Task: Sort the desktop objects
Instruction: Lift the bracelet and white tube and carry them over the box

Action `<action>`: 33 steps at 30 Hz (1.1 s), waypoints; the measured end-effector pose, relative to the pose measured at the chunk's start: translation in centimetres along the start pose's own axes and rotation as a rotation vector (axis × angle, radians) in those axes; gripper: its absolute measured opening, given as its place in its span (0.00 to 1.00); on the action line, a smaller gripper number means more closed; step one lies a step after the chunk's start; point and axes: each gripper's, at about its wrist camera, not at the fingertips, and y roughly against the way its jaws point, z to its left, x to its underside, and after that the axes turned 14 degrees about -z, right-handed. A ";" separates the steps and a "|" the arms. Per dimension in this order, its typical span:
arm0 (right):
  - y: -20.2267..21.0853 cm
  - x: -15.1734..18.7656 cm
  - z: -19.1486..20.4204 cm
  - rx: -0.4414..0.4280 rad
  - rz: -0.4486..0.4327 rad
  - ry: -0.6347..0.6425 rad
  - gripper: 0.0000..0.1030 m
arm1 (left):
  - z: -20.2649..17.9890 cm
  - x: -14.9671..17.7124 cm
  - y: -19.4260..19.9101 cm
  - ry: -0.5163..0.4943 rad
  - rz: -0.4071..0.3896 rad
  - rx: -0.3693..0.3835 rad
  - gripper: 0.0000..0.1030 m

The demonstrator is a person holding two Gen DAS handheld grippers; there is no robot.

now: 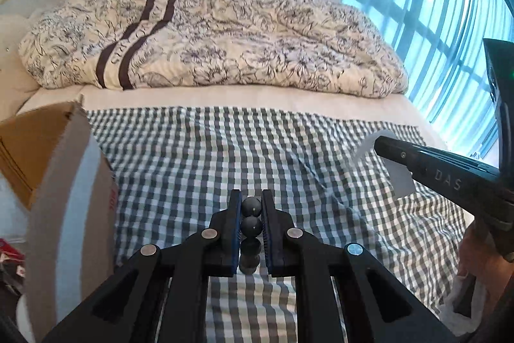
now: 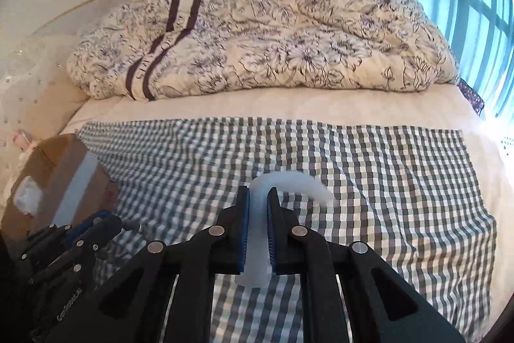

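My left gripper [image 1: 251, 203] is shut on a string of dark grey beads [image 1: 250, 225], held above the checked cloth [image 1: 199, 156]. In the right wrist view my right gripper [image 2: 258, 193] is shut on a translucent white plastic hook [image 2: 289, 182] whose curved end bends off to the right beyond the fingertips. The right gripper [image 1: 380, 147] also shows from the left wrist view at the right edge, with the white hook [image 1: 398, 177] under it. The left gripper's body [image 2: 64, 246] shows low at the left of the right wrist view.
An open cardboard box [image 1: 48, 156] stands at the left edge of the cloth, also seen as the box [image 2: 54, 179] in the right wrist view. A floral duvet [image 1: 208, 34] lies bunched across the far side of the bed. A blue curtained window [image 1: 427, 5] is on the right.
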 end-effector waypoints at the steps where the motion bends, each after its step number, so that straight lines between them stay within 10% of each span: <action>1: 0.7 -0.2 0.2 -0.001 -0.010 0.001 0.09 | 0.0 -0.2 0.5 -0.001 -0.007 -0.001 0.11; 33: 13.5 -5.9 11.2 -0.120 -0.233 0.119 0.09 | 7.3 -5.8 15.5 0.005 -0.247 -0.130 0.11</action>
